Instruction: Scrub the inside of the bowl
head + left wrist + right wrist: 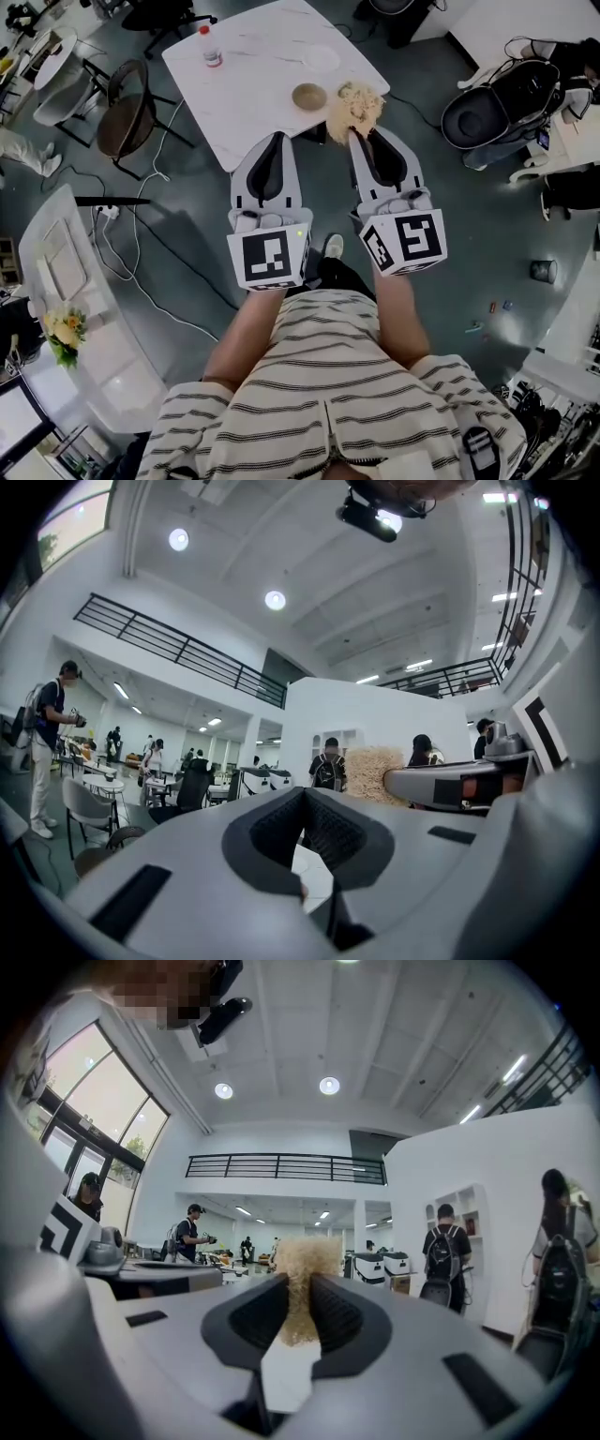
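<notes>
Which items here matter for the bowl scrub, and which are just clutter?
Job:
bowl
fibre scrubber, clamped in the right gripper
left gripper, shut and empty

Lying about:
bottle
white dish
chair beside the table
flowers

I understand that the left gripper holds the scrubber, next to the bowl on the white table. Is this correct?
No: the right gripper holds the scrubber, as the right gripper view shows. It is next to the bowl on the white table.
</notes>
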`<state>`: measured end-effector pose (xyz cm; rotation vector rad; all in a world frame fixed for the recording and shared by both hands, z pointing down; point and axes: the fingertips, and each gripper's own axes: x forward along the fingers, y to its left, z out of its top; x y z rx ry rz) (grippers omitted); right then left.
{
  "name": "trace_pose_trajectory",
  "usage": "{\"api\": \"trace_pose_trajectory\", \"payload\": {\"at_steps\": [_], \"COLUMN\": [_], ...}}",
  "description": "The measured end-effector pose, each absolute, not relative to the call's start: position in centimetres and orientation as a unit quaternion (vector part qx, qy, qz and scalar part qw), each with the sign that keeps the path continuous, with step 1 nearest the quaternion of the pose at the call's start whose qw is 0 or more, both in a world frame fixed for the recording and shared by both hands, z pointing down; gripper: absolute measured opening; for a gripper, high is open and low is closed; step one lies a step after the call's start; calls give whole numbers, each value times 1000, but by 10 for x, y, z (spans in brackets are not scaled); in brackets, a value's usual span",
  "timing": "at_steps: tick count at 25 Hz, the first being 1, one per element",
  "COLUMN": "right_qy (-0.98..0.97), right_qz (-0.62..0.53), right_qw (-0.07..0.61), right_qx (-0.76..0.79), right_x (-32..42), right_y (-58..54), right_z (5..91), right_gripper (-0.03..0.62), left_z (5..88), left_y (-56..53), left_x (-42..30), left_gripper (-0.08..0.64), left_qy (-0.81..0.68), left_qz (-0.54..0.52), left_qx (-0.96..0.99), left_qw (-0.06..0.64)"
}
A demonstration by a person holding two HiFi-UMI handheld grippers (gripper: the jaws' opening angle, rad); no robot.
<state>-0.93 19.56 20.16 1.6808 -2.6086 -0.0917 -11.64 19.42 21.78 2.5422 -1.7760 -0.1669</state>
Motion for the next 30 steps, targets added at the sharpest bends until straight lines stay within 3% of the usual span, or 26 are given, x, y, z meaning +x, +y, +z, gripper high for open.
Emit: {"api": "trace_pose_trajectory", "payload": {"at_steps": [30], "right_qy": [-872], "right_qz": [-22], "right_qw": [-2], "right_qx": [488], "right_x": [55], "right_y": [11], "right_z": [214], "right_gripper": [75], "left_z": [231], "left_y": [16], "left_x": [-41], "left_gripper": [5], "left_qy": [-609], "left_qz": [-32], "left_qx": [792], "left_qw": [6]}}
